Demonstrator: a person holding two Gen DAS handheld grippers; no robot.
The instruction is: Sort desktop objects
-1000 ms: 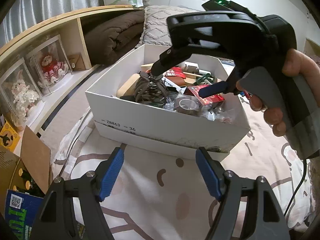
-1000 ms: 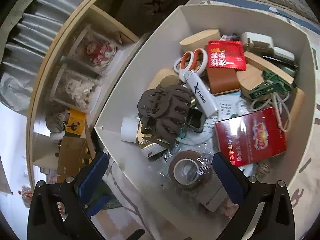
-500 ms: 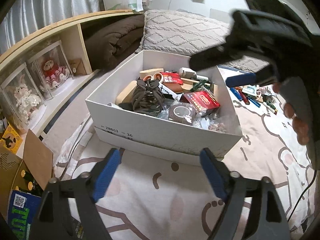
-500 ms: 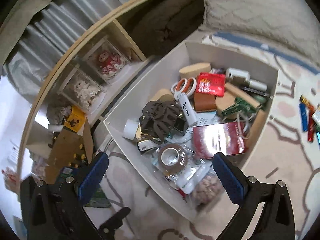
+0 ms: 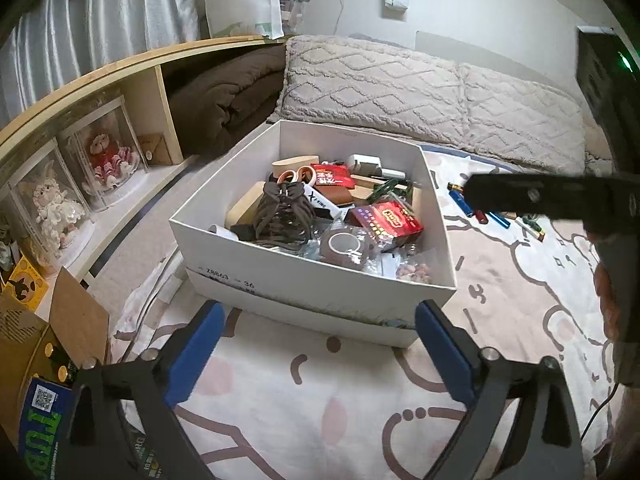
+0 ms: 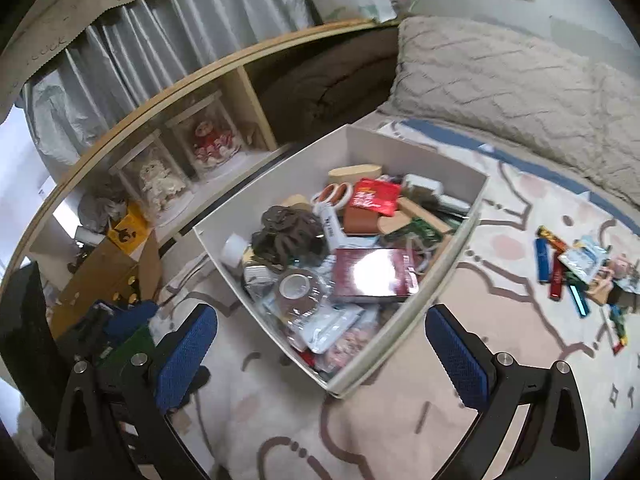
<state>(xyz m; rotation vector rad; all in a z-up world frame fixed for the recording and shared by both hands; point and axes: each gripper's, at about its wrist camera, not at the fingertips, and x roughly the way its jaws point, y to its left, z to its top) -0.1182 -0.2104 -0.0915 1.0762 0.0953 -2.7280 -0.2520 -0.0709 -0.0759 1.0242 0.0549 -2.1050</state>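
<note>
A white cardboard box [image 5: 304,280] stands on the patterned bedsheet, filled with a brown hair claw [image 5: 282,216], a tape roll [image 5: 344,245], a red packet [image 5: 390,218], scissors [image 5: 296,175] and other small items. It also shows in the right wrist view [image 6: 404,320]. Several lighters and small packets [image 6: 576,268] lie loose on the sheet to the box's right. My left gripper [image 5: 318,354] is open and empty, just in front of the box. My right gripper [image 6: 322,356] is open and empty, above the box's near corner; its body [image 5: 560,200] shows at the right.
A wooden shelf [image 5: 132,80] with dolls in clear cases [image 5: 110,160] runs along the left. Grey pillows [image 5: 420,88] and a folded brown blanket [image 5: 228,96] lie behind the box. Cardboard and a blue box [image 5: 40,412] sit at lower left.
My right gripper has risen and pulled back out of the box toward the right, open and empty. The hair claw stays in the box. My left gripper has barely moved.
</note>
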